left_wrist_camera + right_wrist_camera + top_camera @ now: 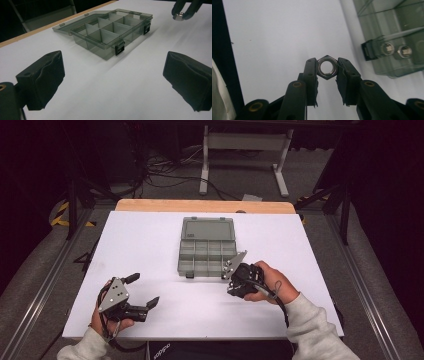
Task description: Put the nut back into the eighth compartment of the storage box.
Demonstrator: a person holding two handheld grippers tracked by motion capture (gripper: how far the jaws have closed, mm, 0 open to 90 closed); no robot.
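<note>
Big white table (150,235), with a thin wood strip along the far edge. Dark floor and metal rails past the left and right edges. Lots of bare white room on the left side and along the near edge.

See-through grey box (207,246) near the middle, toward the far side, lid flipped open and lying flat behind it. Little walls inside, making many small bins. Two black clips on the near wall. Two more shiny nuts (397,49) inside a bin by one clip, seen through the clear wall in the right gripper view.

Right gripper (326,66) squeezed tight on a shiny six-sided nut (326,66). Nut pinched at the very tips, one black pad on each side, hole facing the camera. Held up off the table, just beside the near right corner of the box, not touching it. Same nut (179,16) seen far off in the left gripper view, between the black tips, above white table.

Left gripper (142,290) spread wide open, nothing between the pads (47,75), nothing touched. Down by the near left part of the table, well apart from the box, pointing toward it.
</note>
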